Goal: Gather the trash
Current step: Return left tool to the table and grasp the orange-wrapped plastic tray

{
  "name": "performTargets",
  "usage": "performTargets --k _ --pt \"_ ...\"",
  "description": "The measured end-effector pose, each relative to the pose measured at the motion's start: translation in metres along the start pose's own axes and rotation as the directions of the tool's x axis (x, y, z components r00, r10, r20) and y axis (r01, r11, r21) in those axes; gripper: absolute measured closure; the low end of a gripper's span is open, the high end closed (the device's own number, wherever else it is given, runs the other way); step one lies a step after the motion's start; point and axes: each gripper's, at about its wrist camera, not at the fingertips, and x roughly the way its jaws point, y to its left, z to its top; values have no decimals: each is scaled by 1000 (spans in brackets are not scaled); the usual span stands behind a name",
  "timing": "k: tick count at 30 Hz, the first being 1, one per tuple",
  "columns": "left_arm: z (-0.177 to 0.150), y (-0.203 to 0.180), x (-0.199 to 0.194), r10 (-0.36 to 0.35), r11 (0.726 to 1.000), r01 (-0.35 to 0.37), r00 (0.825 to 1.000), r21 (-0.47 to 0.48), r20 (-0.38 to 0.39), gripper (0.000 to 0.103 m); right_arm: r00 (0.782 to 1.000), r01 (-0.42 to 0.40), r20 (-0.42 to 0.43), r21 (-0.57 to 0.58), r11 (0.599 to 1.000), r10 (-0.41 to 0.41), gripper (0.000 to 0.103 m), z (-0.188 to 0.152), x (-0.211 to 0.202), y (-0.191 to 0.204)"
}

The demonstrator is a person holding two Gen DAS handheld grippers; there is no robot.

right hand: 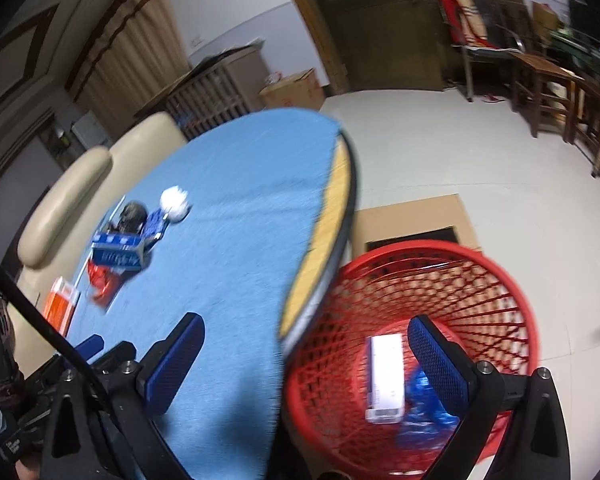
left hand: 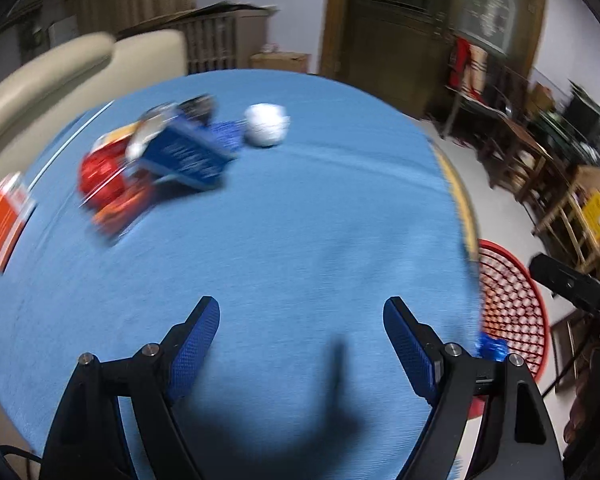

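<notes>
Left wrist view: left claw [left hand: 301, 312] wide open, empty; paper ball [left hand: 266, 124], upper centre, looks light, crushable; pinch its middle.

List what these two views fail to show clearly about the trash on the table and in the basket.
- Trash pile, left wrist view: motion blur smears the print; the red wrapper lies partly under the blue box.
- Orange box: distorted at the left edge.
- Red basket, right wrist view: the right gripper finger covers part of the blue wrapper; the white box label is unreadable.
</notes>
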Motion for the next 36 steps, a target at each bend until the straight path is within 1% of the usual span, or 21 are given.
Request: performTargets --k 3,4,7,10,11,13,17,19,23,25,27,28,29,30,31,33,34,36 --pt "2 34 2 28 997 -28 1000 -78 -5 19 999 -14 -31 -38 999 13 0 -5 12 24" --pt "3 51 3 36 992 -37 999 -117 -5 19 999 -16 -40 -54 998 14 0 -6 16 32" --pt "10 83 7 56 981 -57 998 -183 -7 19 998 -26 -64 -97 995 20 0 -10 26 53" --pt "17 107 11 80 975 -77 997 -208 8 19 996 -30 -83 -125 992 20 0 -13 34 67" --pt "22 116 15 83 975 -79 996 -209 11 17 996 -31 -88 -130 991 19 0 -13 36 69" --pt "31 133 27 65 981 -65 998 -181 -5 16 995 -29 -100 -136 990 16 0 -15 41 73" --pt "48 148 43 60 994 -60 998 -95 2 16 993 -23 -115 -142 990 7 0 -17 46 74" --pt "56 155 51 37 998 -37 999 -58 -4 16 992 -16 -122 -140 990 -1 0 -18 49 73" --pt "65 160 64 22 1000 -23 999 -12 -23 16 991 -3 -136 -131 991 -15 0 -17 57 71" --pt "70 160 73 36 999 -36 999 5 -28 16 990 1 -142 -130 991 -20 0 -17 60 72" --pt "72 161 80 27 1000 -27 999 10 -41 16 988 1 -150 -137 991 -22 0 -17 65 76" --pt "71 165 83 -2 1000 2 999 -11 -53 18 988 1 -153 -141 990 -23 0 -18 66 77" --pt "71 168 84 -37 999 35 998 -36 -56 37 987 0 -156 -146 989 -23 0 -18 67 79" --pt "71 169 81 -29 999 28 999 -40 -43 45 987 -2 -158 -147 989 -21 0 -19 68 80" --pt "71 171 81 -33 999 31 998 -37 -51 51 987 -6 -159 -148 989 -17 0 -19 69 82" --pt "71 174 77 -65 996 62 996 -61 -59 52 987 -8 -158 -150 989 -16 0 -19 69 83" --pt "69 175 71 -61 996 58 997 -60 -44 52 987 -12 -158 -149 989 -12 0 -19 69 84" --pt "66 172 60 -5 999 5 1000 -33 -16 52 987 -19 -158 -147 989 -4 0 -19 69 85"
